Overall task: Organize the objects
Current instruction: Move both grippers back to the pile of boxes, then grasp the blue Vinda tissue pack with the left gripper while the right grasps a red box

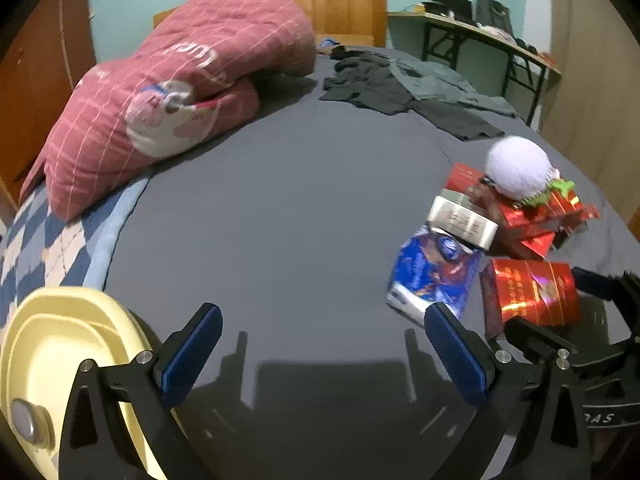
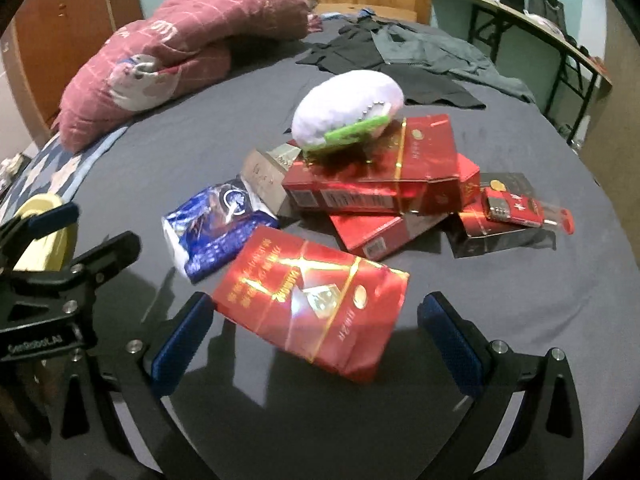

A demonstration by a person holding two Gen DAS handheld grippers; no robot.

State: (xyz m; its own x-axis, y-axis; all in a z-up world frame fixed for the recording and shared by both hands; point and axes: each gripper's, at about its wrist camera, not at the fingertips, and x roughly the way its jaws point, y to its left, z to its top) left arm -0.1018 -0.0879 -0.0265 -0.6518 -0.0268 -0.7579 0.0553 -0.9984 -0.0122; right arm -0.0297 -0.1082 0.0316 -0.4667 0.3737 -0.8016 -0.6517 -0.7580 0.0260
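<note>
Bare sheet point(image 1: 280, 208) leftward (boxes point(image 2: 372, 184) right)

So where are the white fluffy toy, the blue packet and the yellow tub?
White toy point(image 2: 344, 100): right wrist view, on its fluffy top.
Blue packet point(image 2: 212, 228): right wrist view, on its crinkled middle.
Yellow tub point(image 1: 52, 332): left wrist view, on its rim.

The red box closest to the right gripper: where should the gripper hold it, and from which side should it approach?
Probably across its two long edges, coming from the near short end. The red box lies flat and alone on the grey sheet, and its near end already sits between the open right gripper fingers, apart from the stacked boxes.
</note>
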